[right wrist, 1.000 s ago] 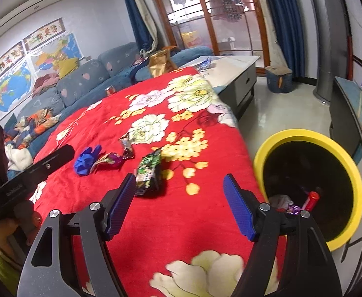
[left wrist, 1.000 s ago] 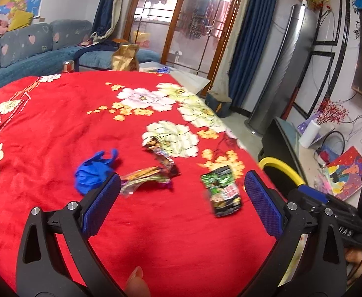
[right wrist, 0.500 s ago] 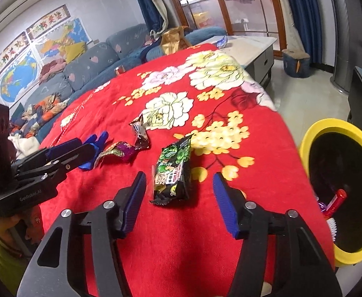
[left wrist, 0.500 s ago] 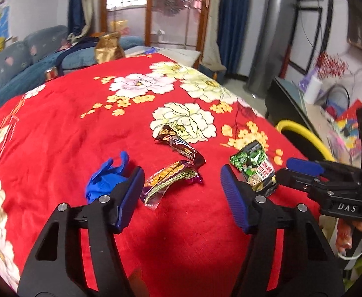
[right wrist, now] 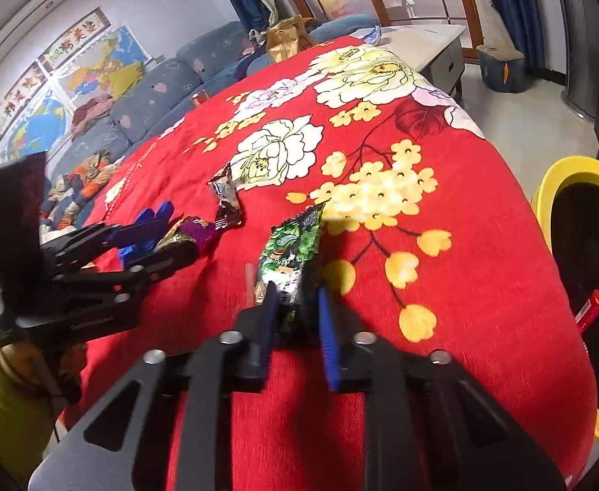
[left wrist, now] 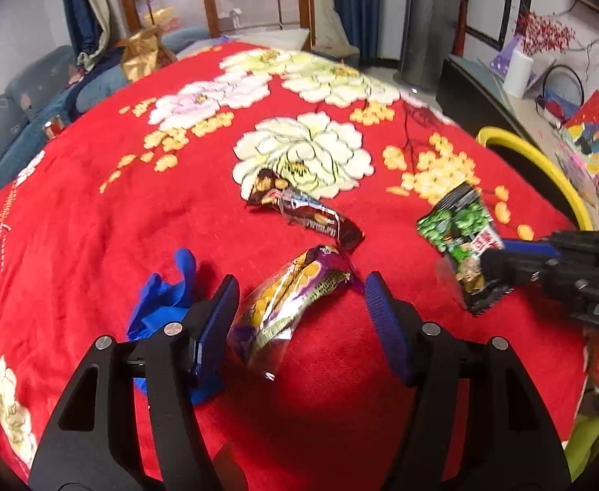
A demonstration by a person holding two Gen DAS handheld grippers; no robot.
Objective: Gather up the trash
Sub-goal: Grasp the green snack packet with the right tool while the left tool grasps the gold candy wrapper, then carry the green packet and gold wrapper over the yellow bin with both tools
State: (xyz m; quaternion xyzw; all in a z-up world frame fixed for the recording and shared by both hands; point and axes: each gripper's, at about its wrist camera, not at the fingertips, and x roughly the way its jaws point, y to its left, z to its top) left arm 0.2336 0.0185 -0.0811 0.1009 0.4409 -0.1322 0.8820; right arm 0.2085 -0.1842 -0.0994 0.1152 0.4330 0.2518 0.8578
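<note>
On the red flowered cloth (left wrist: pixel 94 212) lie a green snack packet (left wrist: pixel 459 241), a purple-yellow wrapper (left wrist: pixel 295 290), a dark brown wrapper (left wrist: pixel 303 212) and a crumpled blue glove (left wrist: pixel 164 298). My left gripper (left wrist: pixel 299 311) is open, its jaws either side of the purple-yellow wrapper's near end. My right gripper (right wrist: pixel 297 319) has closed on the near end of the green packet (right wrist: pixel 291 253), which lies on the cloth. The purple wrapper (right wrist: pixel 195 233), brown wrapper (right wrist: pixel 227 200) and left gripper (right wrist: pixel 152 245) show in the right wrist view.
A yellow-rimmed black bin (right wrist: pixel 577 245) stands on the floor right of the table, with a red item inside; its rim shows in the left view (left wrist: pixel 545 167). A brown paper bag (left wrist: pixel 141 55) and sofa (right wrist: pixel 156 94) lie beyond the far edge.
Both grippers moved forward and down toward the cloth. My right gripper narrowed from wide open onto the green packet. My left gripper closed in around the purple-yellow wrapper, still open.
</note>
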